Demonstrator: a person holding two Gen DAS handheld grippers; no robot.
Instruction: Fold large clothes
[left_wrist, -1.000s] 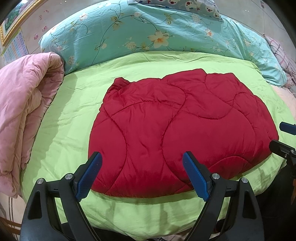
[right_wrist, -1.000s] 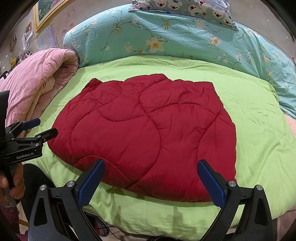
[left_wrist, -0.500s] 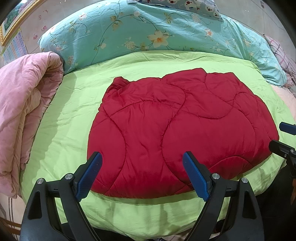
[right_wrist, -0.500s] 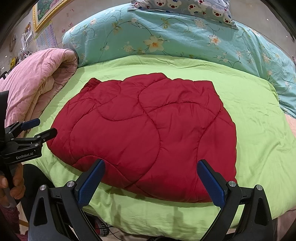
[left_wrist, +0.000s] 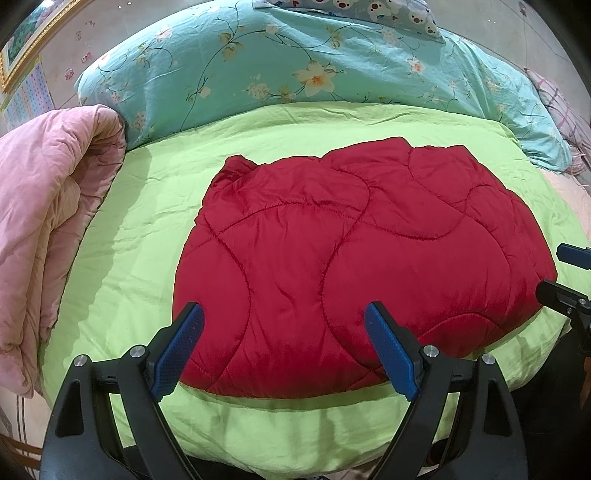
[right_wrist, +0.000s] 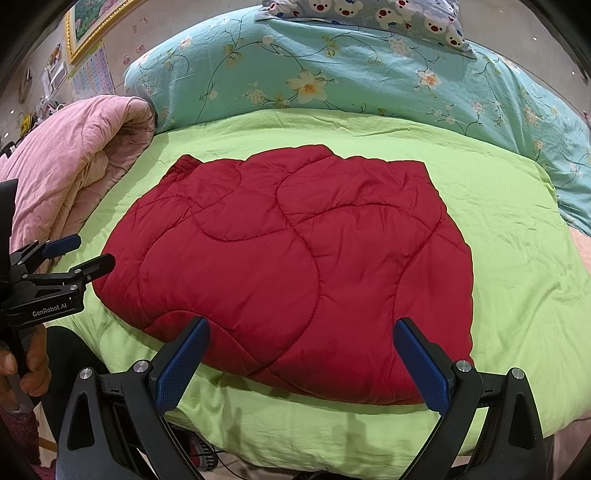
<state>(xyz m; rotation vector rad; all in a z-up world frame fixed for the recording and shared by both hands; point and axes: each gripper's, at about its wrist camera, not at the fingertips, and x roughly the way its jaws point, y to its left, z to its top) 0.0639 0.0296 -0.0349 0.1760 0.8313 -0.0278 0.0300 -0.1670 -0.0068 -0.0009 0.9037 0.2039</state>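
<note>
In the left wrist view nothing has shifted over the last second, the left gripper hanging wide open and empty above the red quilted garment on the green sheet, and the right wrist view matches, right gripper equally open, so folding looks paused or finished.
</note>
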